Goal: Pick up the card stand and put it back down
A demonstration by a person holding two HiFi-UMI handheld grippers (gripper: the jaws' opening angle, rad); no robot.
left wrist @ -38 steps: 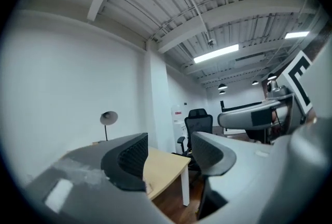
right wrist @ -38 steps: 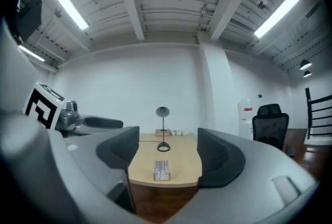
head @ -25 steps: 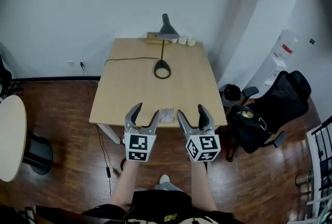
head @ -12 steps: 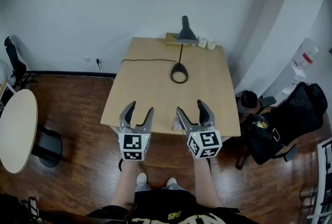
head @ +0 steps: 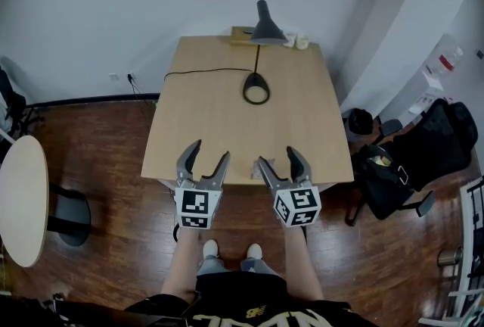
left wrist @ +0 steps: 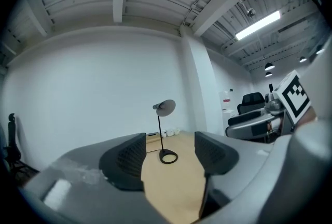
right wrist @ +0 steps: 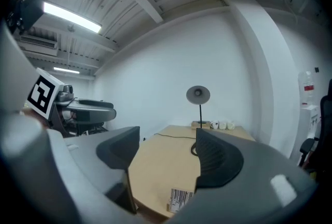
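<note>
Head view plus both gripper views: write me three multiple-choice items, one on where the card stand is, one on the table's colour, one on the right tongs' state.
1. Where on the table is the card stand?
A. near edge
B. far edge
C. middle

2. What colour is the table top?
A. white
B. light wood
C. black

3. The right tongs are:
A. shut on the card stand
B. open, gripping nothing
C. fully shut, empty

Key:
1 A, the card stand sits at the edge just ahead of the right tongs.
2 B, the top is pale wood.
3 B, the jaws stand apart and press on nothing.
</note>
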